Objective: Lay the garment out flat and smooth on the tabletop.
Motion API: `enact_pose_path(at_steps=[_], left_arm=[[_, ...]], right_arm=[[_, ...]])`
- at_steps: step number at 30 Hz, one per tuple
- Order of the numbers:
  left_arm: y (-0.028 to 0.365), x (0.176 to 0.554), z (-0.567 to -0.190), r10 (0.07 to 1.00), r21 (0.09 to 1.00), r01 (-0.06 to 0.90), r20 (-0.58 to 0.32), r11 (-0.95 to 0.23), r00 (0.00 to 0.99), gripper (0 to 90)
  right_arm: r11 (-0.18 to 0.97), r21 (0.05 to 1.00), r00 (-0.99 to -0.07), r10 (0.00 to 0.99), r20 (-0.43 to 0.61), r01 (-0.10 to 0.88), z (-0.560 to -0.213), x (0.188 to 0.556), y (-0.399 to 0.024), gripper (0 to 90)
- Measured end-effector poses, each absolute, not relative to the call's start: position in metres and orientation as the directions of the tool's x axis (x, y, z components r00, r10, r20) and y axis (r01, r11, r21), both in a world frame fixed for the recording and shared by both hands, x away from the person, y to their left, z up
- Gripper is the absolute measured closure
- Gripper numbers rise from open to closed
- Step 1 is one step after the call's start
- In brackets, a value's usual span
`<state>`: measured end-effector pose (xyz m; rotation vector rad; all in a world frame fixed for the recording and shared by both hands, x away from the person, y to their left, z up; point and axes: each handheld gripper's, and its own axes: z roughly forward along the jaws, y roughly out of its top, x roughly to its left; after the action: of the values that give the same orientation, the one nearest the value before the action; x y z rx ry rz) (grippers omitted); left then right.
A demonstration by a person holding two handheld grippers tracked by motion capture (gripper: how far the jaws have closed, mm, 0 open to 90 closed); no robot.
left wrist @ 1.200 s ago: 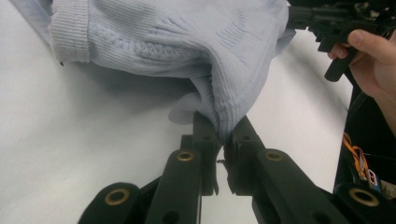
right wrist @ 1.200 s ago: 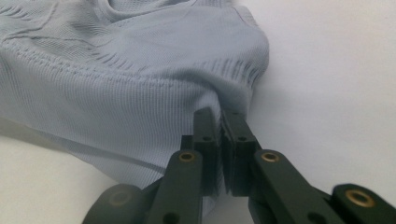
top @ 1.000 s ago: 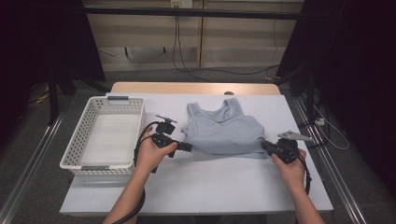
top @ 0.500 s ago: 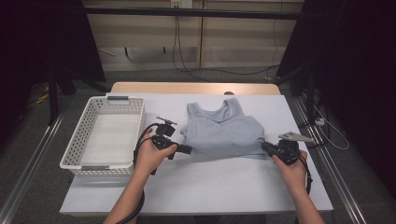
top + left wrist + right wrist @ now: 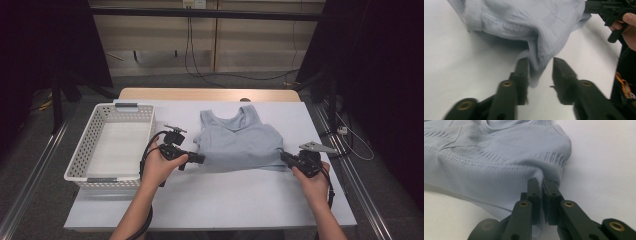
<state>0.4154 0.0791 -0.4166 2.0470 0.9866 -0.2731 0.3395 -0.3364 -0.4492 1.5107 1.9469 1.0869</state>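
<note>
We saw the top (image 5: 239, 142) lying on the table (image 5: 225, 200), right of the basket (image 5: 111, 145). Our left gripper (image 5: 199, 159) sat at its near left corner, our right gripper (image 5: 286, 157) at its near right corner.

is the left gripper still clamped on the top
No, open. The left gripper has just been opening; a gap shows between its jaws, and the top's hem hangs loosely between them.

High cam above the desk (image 5: 210, 200) facing forward-down, two tool cams up close, all sharing the grey top (image 5: 240, 145).
</note>
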Motion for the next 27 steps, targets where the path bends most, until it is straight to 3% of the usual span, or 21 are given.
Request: enact_pose_path(at_steps=[5, 12, 23, 27], left_arm=[[0.079, 0.415, -0.416, 0.552, 0.608, 0.717, -0.488, -0.341, 0.676, 56.1], [0.071, 0.417, -0.425, 0.555, 0.599, 0.716, -0.479, -0.359, 0.680, 57.0], [0.064, 0.420, -0.425, 0.554, 0.568, 0.734, -0.499, -0.372, 0.667, 77.7], [0.065, 0.421, -0.419, 0.552, 0.581, 0.733, -0.504, -0.353, 0.665, 80.9]], right_arm=[[0.093, 0.797, -0.304, 0.945, 0.117, 0.596, -0.450, 0.340, -0.336, 85.3], [0.098, 0.798, -0.308, 0.945, 0.114, 0.595, -0.451, 0.339, -0.335, 85.2], [0.095, 0.798, -0.309, 0.944, 0.118, 0.595, -0.451, 0.335, -0.338, 83.4], [0.087, 0.792, -0.300, 0.946, 0.124, 0.604, -0.452, 0.334, -0.340, 79.9]])
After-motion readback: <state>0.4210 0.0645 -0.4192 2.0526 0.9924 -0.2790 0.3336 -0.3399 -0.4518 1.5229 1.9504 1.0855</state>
